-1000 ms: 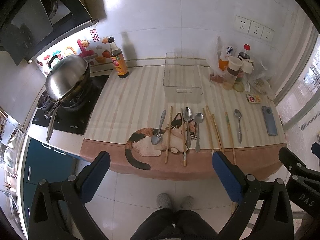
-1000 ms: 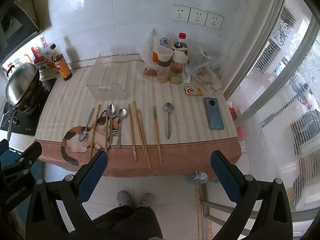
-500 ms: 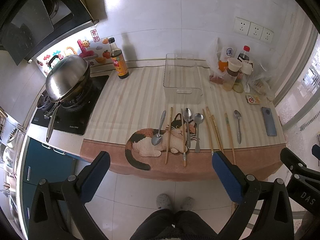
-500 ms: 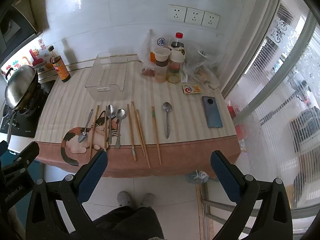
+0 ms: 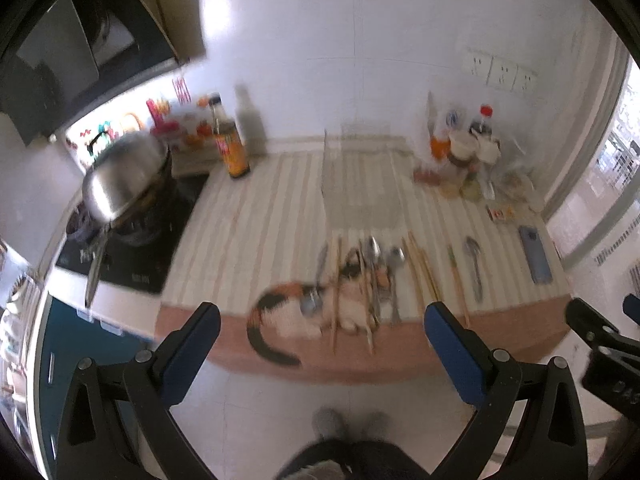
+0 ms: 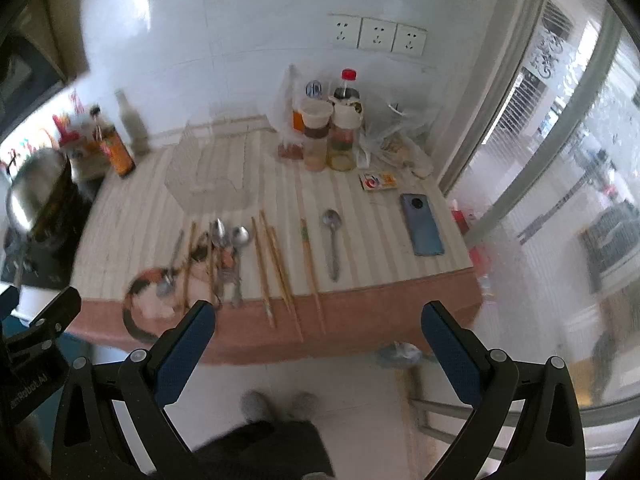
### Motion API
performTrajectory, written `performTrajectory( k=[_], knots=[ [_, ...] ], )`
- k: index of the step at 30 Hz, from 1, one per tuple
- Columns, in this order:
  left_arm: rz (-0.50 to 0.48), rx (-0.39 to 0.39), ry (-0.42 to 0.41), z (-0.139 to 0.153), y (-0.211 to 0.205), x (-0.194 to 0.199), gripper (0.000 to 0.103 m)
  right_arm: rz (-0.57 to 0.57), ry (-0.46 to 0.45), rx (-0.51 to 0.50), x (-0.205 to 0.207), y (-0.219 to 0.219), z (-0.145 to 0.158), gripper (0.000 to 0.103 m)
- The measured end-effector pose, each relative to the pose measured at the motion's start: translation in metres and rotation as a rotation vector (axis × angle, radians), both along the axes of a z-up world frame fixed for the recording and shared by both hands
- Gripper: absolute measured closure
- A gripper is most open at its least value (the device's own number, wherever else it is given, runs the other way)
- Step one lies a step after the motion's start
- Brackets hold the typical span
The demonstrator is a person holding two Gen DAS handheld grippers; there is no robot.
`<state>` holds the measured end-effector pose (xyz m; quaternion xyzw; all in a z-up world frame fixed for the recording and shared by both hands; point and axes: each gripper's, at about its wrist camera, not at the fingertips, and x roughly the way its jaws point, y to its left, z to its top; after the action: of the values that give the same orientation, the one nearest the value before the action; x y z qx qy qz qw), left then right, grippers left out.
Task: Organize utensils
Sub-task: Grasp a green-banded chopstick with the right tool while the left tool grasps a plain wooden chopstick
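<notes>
Clear bin (image 6: 208, 178) empty: sorting not begun. Chopsticks (image 6: 276, 264) and spoons (image 6: 332, 240) all lie on counter just in front of bin. Left gripper (image 5: 320, 344) and right gripper (image 6: 318, 340) gape wide, holding nothing, well short of bin.

Utensils (image 6: 256, 256) — striped counter (image 6: 380, 232)
</notes>
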<state>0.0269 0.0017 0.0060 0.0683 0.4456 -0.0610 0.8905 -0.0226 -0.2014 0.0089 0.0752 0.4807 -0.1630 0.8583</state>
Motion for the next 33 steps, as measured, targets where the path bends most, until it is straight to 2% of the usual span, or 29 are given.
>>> performTrajectory(
  k=[2, 5, 7, 10, 12, 14, 16, 18, 20, 23, 28, 29, 31, 32, 33],
  knots=[
    [0.005, 0.003, -0.024, -0.006, 0.006, 0.014, 0.0, -0.014, -0.006, 0.005, 0.006, -0.002, -0.008, 0.0],
    [0.014, -0.017, -0.021, -0.019, 0.02, 0.036, 0.0, -0.068, -0.005, 0.018, 0.015, -0.009, -0.026, 0.0],
    [0.038, -0.001, -0.022, -0.032, 0.028, 0.052, 0.0, -0.1, -0.008, 0.033, 0.02, -0.014, -0.038, 0.001],
    [0.064, 0.026, 0.022, -0.057, 0.035, 0.071, 0.0, -0.127, 0.014, 0.052, 0.032, -0.024, -0.063, 0.019],
    [0.081, 0.033, 0.074, -0.079, 0.039, 0.084, 0.0, -0.119, 0.059, 0.086, 0.045, -0.031, -0.086, 0.038],
    [0.091, 0.022, 0.15, -0.105, 0.039, 0.094, 0.0, -0.108, 0.091, 0.119, 0.056, -0.038, -0.106, 0.047],
    [0.094, 0.013, 0.226, -0.13, 0.038, 0.103, 0.003, -0.096, 0.127, 0.137, 0.069, -0.043, -0.128, 0.051],
    [0.087, 0.017, 0.318, -0.162, 0.03, 0.112, 0.014, -0.082, 0.173, 0.167, 0.085, -0.051, -0.155, 0.052],
    [0.078, 0.034, 0.405, -0.194, 0.019, 0.12, 0.036, -0.069, 0.218, 0.192, 0.097, -0.059, -0.18, 0.052],
    [0.074, 0.058, 0.503, -0.238, -0.001, 0.132, 0.047, -0.043, 0.295, 0.223, 0.115, -0.072, -0.218, 0.052],
    [0.065, 0.12, 0.578, -0.283, -0.02, 0.142, 0.047, -0.024, 0.385, 0.247, 0.134, -0.086, -0.261, 0.052],
    [0.067, 0.126, 0.591, -0.29, -0.022, 0.142, 0.05, -0.018, 0.402, 0.244, 0.139, -0.088, -0.27, 0.053],
    [0.071, 0.118, 0.592, -0.295, -0.023, 0.14, 0.061, -0.006, 0.424, 0.244, 0.145, -0.089, -0.28, 0.053],
    [0.074, 0.111, 0.583, -0.295, -0.023, 0.14, 0.072, 0.0, 0.437, 0.242, 0.149, -0.089, -0.286, 0.054],
    [0.07, 0.096, 0.588, -0.297, -0.023, 0.139, 0.078, 0.013, 0.447, 0.242, 0.153, -0.088, -0.292, 0.054]
  ],
)
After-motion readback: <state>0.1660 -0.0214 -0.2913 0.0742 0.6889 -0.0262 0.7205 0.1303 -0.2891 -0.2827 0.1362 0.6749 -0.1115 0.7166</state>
